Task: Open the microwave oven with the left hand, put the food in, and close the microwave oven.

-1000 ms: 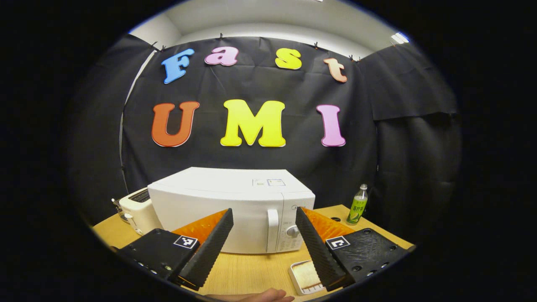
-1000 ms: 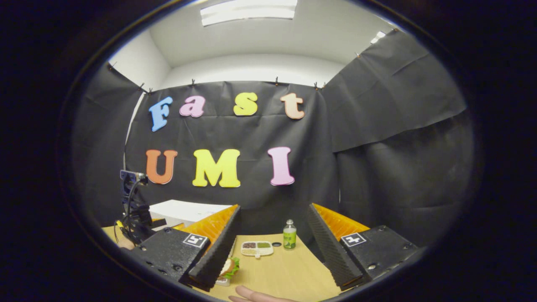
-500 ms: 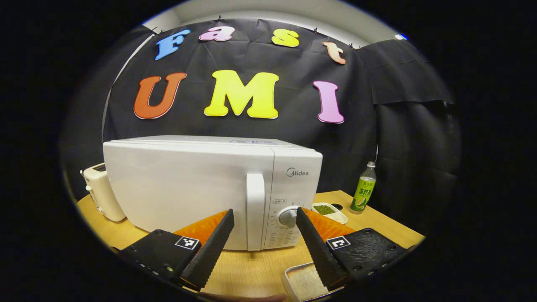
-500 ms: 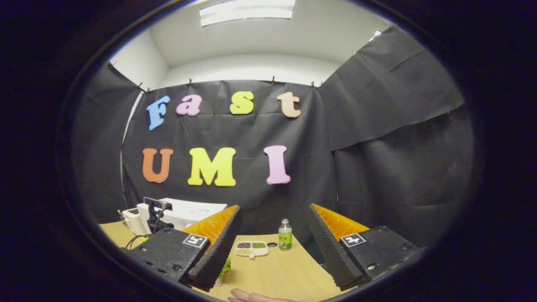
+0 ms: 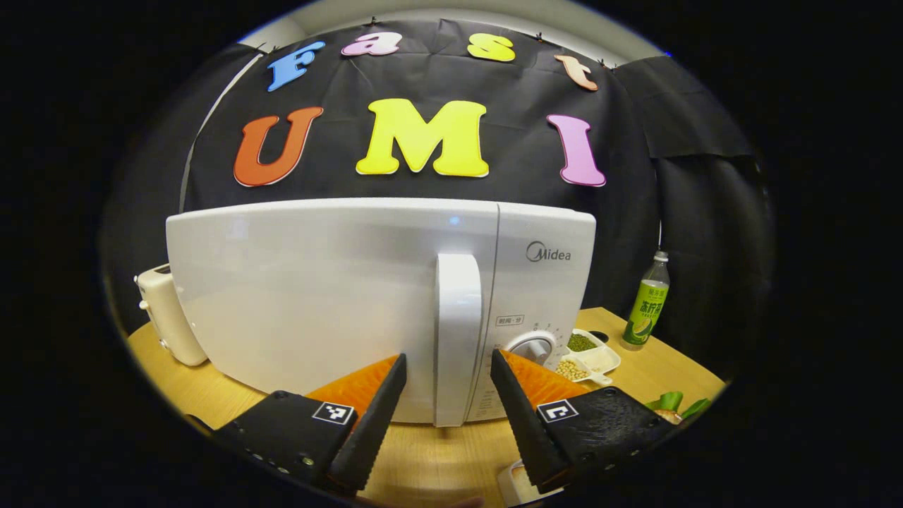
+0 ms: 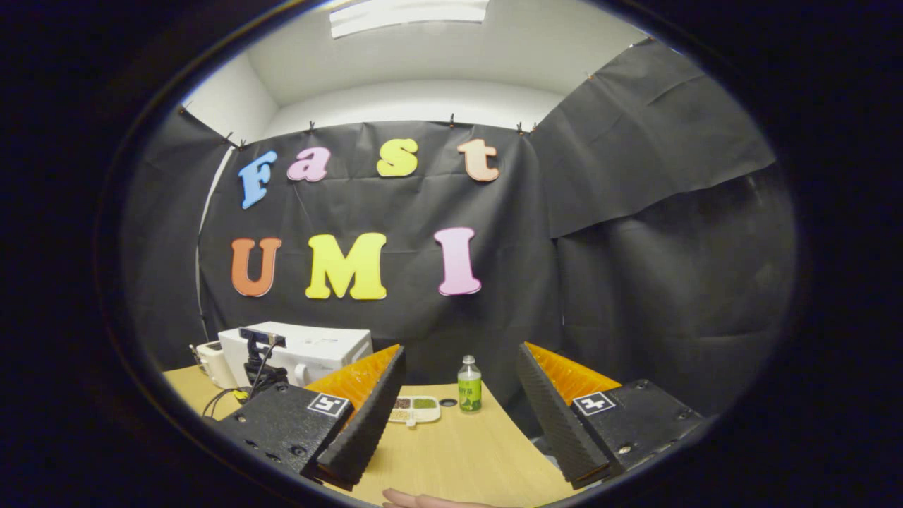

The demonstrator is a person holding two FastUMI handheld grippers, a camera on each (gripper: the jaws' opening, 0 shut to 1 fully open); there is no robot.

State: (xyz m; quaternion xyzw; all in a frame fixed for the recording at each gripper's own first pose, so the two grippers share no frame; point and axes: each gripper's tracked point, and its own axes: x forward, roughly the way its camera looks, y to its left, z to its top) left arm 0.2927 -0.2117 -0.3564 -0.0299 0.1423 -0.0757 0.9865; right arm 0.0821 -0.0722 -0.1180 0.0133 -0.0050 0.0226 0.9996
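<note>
left tool point(image 5: 446, 395) spread apart, straddling the upright door handle point(image 5: 457, 339) of the closed white microwave point(image 5: 317, 296) without touching it; control knob point(image 5: 532, 349) just past the right-hand finger. sectioned dish of beans point(image 5: 589, 356) and green bottle point(image 5: 645, 303) off to that side on the bench point(image 5: 656, 370). right tool point(image 6: 458, 409) also spread apart, empty, above the bench, with the microwave far off to its left.

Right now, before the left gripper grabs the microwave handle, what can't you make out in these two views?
- Microwave interior: left gripper view, hidden behind its closed white door.
- White tray contents: left gripper view, cut off by the edge and covered by the left gripper.
- Snack dish contents: right gripper view, too small.
</note>
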